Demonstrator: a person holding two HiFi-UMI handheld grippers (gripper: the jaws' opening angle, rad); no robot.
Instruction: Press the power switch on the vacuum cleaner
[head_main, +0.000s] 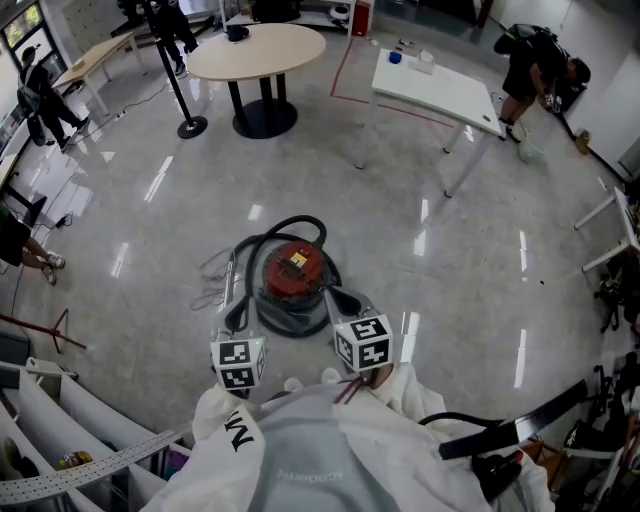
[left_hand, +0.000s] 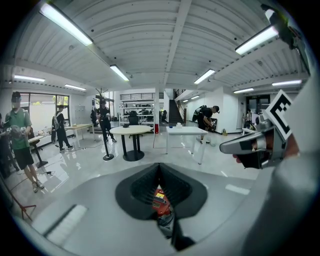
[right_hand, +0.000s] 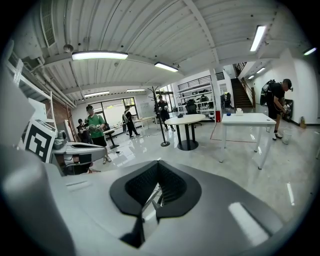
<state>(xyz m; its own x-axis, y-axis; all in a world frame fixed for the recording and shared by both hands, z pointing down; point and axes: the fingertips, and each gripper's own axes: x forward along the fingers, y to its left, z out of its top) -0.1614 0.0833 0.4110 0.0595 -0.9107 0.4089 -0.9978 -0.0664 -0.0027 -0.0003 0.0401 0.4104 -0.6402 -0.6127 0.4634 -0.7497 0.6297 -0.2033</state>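
**Vacuum cleaner** (head_main: 294, 278): red drum on the floor (head_main: 450, 270), directly ahead of the person, below and between the two tongs.
- Stands upright with its long axis vertical and its lid facing the head camera.
- A yellow label (head_main: 297, 261) sits on the lid. The power switch is too small to pick out.
- The drum is closed, so its contents cannot be seen.
- A black hose (head_main: 288, 222) loops round the far side.
- A grey cord (head_main: 208, 285) lies loose on the floor to the left.

**Left tongs** (left_hand: 160, 172): tips together, nothing clamped, held over the drum's left side.

**Right tongs** (right_hand: 158, 170): tips together, nothing clamped, held over the drum's right edge.

**Views**
- Only the head view shows the whole drum and hose.
- The left gripper view shows a sliver of red lid through the gap behind its closed tips.
- The same gap in the right gripper view shows only glossy floor and a thin pale line.

**White counter** (head_main: 450, 95), far right: carries a small blue container (head_main: 395, 57), contents not discernible.
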